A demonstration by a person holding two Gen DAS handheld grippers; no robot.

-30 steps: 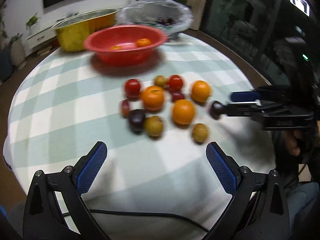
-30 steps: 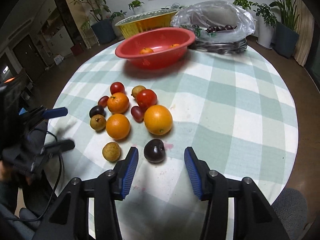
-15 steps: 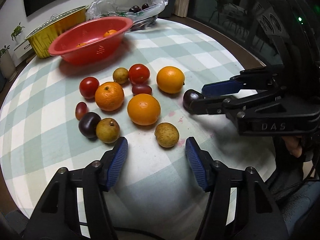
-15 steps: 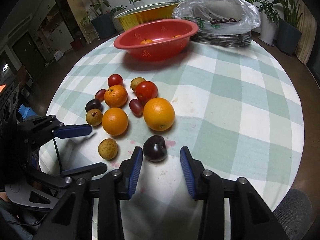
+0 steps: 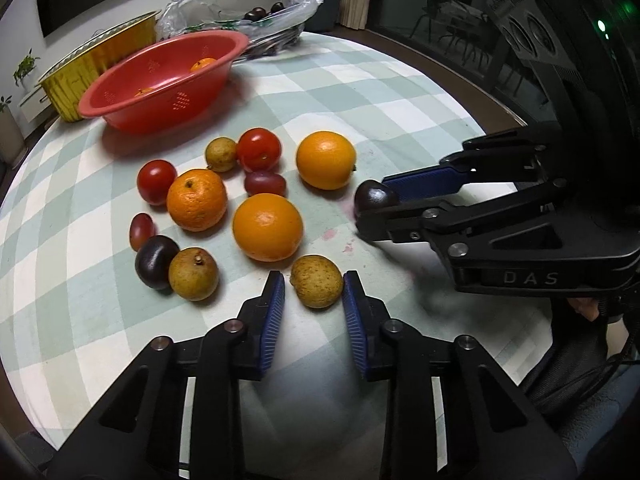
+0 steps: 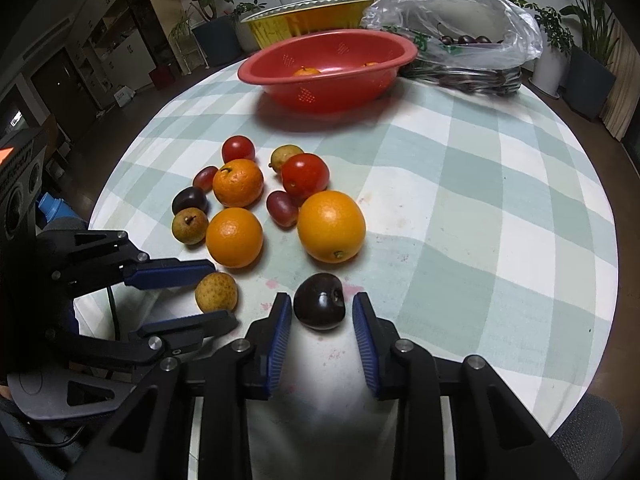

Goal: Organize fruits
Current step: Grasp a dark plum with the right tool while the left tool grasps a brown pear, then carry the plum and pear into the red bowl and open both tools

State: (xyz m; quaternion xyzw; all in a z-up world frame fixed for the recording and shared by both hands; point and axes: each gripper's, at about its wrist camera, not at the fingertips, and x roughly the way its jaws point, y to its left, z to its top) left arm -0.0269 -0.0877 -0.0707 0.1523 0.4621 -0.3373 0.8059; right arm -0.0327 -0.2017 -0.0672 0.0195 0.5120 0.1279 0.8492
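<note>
Checked tablecloth (image 6: 460, 208), potted plants (image 6: 592, 40) along the far wall, dark doorway (image 6: 60, 84) at left.

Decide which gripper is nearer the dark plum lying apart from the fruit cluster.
Right. The right gripper has its jaws either side of the dark plum; the left gripper straddles a brown fruit beside it.

On the table (image 5: 400, 100) before you, the fruit cluster (image 5: 267, 226) lies mid-table. One plum (image 6: 320, 300) sits apart at its near right, one longan (image 5: 316, 286) at its near edge. Behind the cluster stands the colander (image 5: 168, 108), holding two fruits (image 5: 204, 65). Behind it are the tray (image 5: 92, 64) at left and the bag (image 5: 224, 0) at right.
</note>
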